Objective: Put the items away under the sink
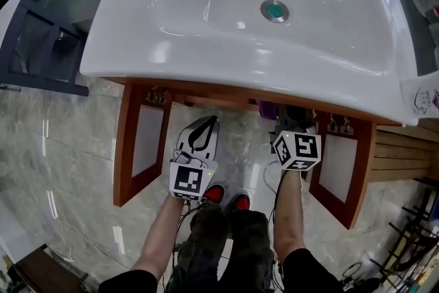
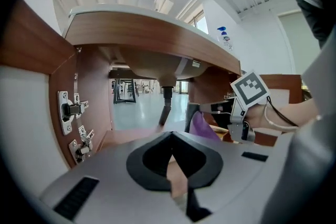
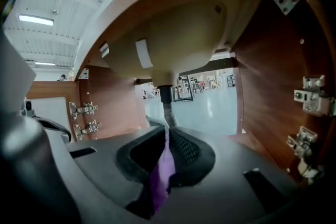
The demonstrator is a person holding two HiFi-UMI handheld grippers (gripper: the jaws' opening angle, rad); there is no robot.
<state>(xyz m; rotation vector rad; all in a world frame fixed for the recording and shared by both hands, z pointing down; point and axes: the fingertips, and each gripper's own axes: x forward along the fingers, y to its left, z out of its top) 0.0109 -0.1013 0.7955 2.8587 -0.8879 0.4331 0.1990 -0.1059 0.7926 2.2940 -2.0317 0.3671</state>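
Setting: glossy marble-tile floor seen steeply from above, with a person's forearms and red-toed shoes at the near edge.
Sink: white ceramic basin with a round metal drain, resting on a wooden vanity cabinet.
Cabinet: both doors stand open toward the person, the left door and the right door. Metal hinges sit on the inner left wall. A grey drain pipe drops from the middle of the basin's underside.
Left gripper: in front of the cabinet opening, left of centre. Its jaws meet at the tips with a thin beige strip pinched between them; what the strip is cannot be told.
Right gripper: just right of the left one, tips under the basin's front edge. Its jaws are clamped on a thin, pliable purple item.
Purple item: hangs from the right gripper's jaws at the cabinet mouth, right of the pipe. Whether it touches the cabinet floor cannot be told.
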